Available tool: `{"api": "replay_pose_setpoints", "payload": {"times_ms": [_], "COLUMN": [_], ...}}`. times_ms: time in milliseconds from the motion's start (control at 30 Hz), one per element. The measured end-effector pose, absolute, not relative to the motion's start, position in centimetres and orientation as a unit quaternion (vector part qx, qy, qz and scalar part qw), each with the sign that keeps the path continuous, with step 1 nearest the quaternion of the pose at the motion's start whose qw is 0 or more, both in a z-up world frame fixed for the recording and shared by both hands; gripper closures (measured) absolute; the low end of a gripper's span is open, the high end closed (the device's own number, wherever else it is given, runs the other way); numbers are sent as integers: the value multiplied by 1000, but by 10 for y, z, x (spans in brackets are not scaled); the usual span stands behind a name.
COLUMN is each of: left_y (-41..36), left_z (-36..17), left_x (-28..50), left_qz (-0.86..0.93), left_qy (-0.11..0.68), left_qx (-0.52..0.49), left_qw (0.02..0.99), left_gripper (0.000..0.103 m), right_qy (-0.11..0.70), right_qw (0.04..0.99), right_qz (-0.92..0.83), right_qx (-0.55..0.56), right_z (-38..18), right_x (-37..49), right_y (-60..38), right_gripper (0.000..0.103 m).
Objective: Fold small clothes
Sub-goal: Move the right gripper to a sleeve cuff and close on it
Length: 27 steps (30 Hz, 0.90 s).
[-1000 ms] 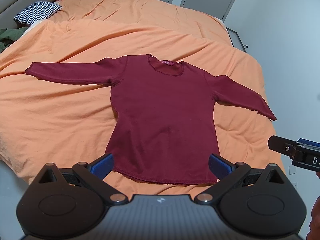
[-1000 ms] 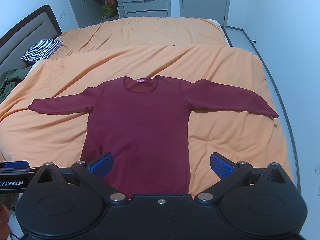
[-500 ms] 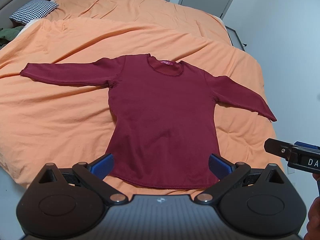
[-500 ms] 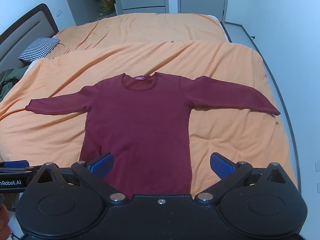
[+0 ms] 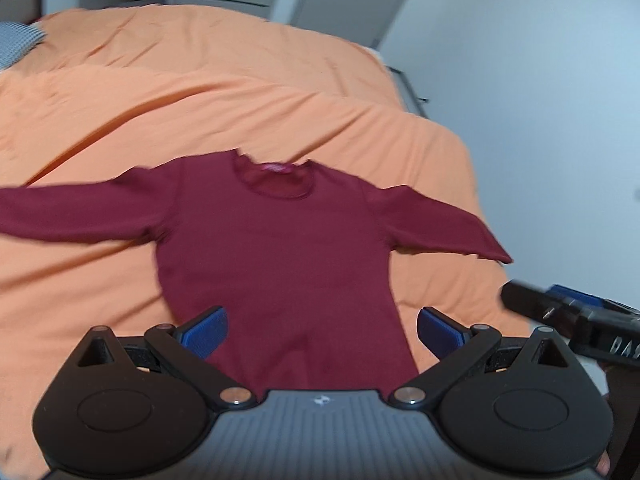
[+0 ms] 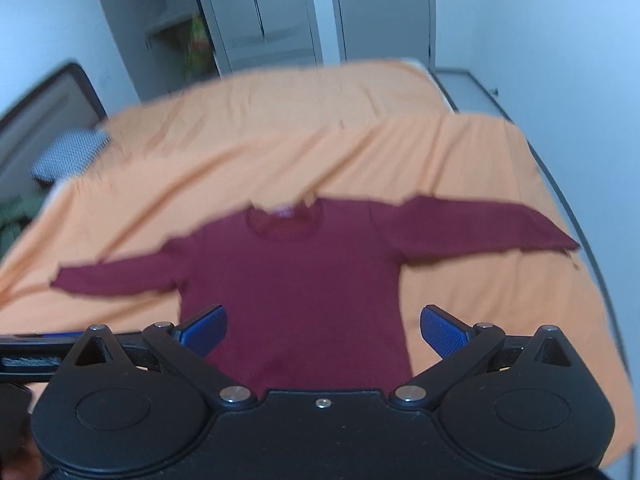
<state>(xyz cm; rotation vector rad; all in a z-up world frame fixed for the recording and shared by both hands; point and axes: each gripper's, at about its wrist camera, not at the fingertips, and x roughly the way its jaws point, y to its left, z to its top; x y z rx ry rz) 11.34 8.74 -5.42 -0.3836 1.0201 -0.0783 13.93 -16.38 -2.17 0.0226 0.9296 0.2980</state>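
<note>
Above the maroon shirt (image 5: 276, 256), left gripper (image 5: 322, 330) and right gripper (image 6: 323, 330) fingers spread wide, holding nothing.

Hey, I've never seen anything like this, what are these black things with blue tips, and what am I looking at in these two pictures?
There is no robot here. A person holds a two-finger gripper in each hand, and each gripper carries a wide-angle camera looking forward along its fingers. One picture comes from the left gripper, the other from the right gripper. The blue tips are the finger pads; on both grippers they stand wide apart, so both are open and hold nothing. In front lies a dark red long-sleeved shirt, spread flat with both sleeves out, on a bed with an orange cover. A checked pillow lies at the far left. The pictures are blurred. The shirt is not yet folded.
</note>
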Motion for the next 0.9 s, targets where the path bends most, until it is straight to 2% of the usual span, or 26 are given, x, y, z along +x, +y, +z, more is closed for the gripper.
{"api": "replay_pose_setpoints", "payload": {"times_ms": [200, 333, 500, 700, 900], "left_y": [88, 70, 38, -3, -40], "left_z": [-81, -89, -88, -68, -66], "left_x": [156, 178, 202, 218, 242], "left_qz": [-105, -125, -172, -189, -157], "left_qy": [491, 494, 489, 452, 465], "left_qx": [-200, -169, -162, -137, -138], "left_qw": [841, 844, 840, 861, 860], "left_gripper": [0, 0, 0, 0, 0], "right_qy": [450, 399, 431, 421, 395], "right_qw": [880, 911, 902, 905, 917], "right_qz": [150, 98, 18, -66, -20], "right_qx": [26, 40, -10, 3, -48], "right_z": [-35, -23, -32, -39, -61], "right_x": [163, 167, 186, 197, 222], "right_y": [-159, -183, -211, -259, -279], "right_gripper": [1, 0, 1, 1, 1]}}
